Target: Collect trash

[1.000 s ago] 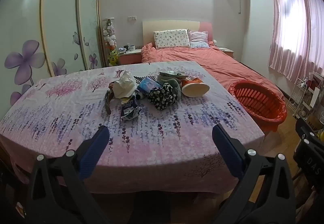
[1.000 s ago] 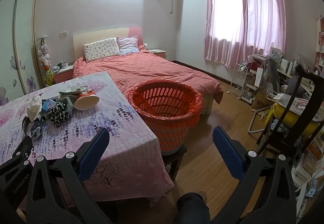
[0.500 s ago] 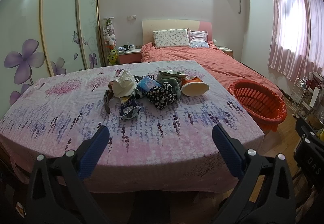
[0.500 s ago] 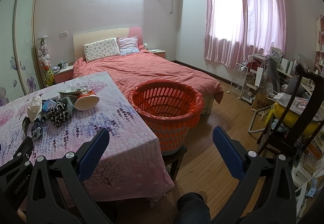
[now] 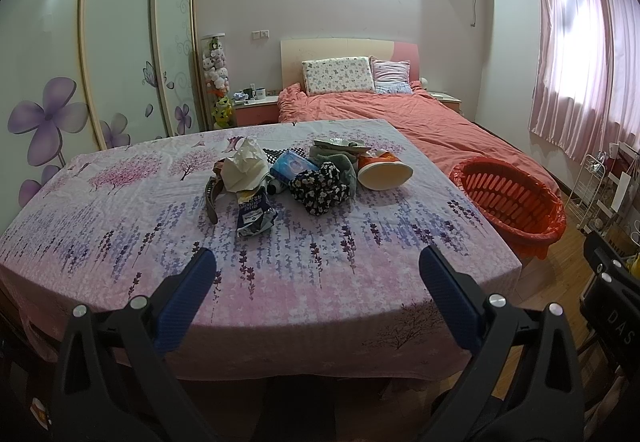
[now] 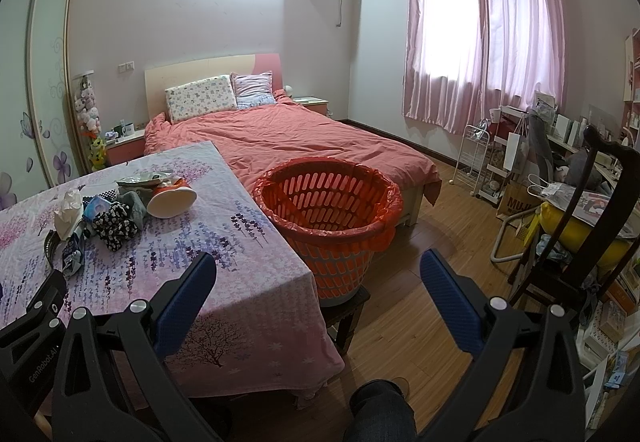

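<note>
A heap of items lies mid-table on the floral cloth: crumpled white tissue, a blue-white snack wrapper, a blue wipes pack, black-and-white flowered fabric, a tipped paper cup and a dark strap. An orange basket lined with a red bag stands right of the table on a low stool. My left gripper is open over the table's near edge, well short of the heap. My right gripper is open, empty, facing the basket.
Behind the table is a bed with a coral cover. A dark wooden chair with a yellow cushion and cluttered racks fill the right side. A person's knee shows below. A wardrobe lines the left wall.
Almost nothing differs. Both views shift very slightly; both grippers stay open and the heap and basket have not moved.
</note>
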Motion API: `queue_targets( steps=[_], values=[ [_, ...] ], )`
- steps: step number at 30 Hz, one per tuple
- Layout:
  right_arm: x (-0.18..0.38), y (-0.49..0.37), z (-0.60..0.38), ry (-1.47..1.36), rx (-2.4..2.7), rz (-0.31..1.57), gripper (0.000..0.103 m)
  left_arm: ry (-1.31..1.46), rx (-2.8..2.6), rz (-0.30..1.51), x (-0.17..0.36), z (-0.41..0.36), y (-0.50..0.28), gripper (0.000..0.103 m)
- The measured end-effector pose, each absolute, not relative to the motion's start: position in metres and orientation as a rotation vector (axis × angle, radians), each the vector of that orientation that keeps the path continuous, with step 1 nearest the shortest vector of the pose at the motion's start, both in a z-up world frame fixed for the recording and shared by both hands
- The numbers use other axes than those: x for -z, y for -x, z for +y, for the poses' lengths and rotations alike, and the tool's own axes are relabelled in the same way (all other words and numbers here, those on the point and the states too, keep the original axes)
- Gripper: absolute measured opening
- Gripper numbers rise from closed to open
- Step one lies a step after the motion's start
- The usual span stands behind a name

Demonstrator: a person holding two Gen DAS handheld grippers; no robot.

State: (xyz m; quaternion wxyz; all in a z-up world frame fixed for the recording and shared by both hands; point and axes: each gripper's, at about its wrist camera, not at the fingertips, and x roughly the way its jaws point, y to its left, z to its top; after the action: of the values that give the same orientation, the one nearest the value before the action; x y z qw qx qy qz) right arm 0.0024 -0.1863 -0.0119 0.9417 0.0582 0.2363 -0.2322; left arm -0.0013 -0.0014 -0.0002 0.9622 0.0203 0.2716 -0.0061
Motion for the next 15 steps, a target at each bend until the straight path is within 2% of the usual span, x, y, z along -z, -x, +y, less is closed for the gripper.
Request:
queue_targets(
  steps=[15],
  values=[
    [0.0123,-0.0024,-0.1859,-0.119,0.474,0.482,0.101,-0.039,0.012,0.554,0.0003,0.0000,-0.0005,0.099]
  ],
)
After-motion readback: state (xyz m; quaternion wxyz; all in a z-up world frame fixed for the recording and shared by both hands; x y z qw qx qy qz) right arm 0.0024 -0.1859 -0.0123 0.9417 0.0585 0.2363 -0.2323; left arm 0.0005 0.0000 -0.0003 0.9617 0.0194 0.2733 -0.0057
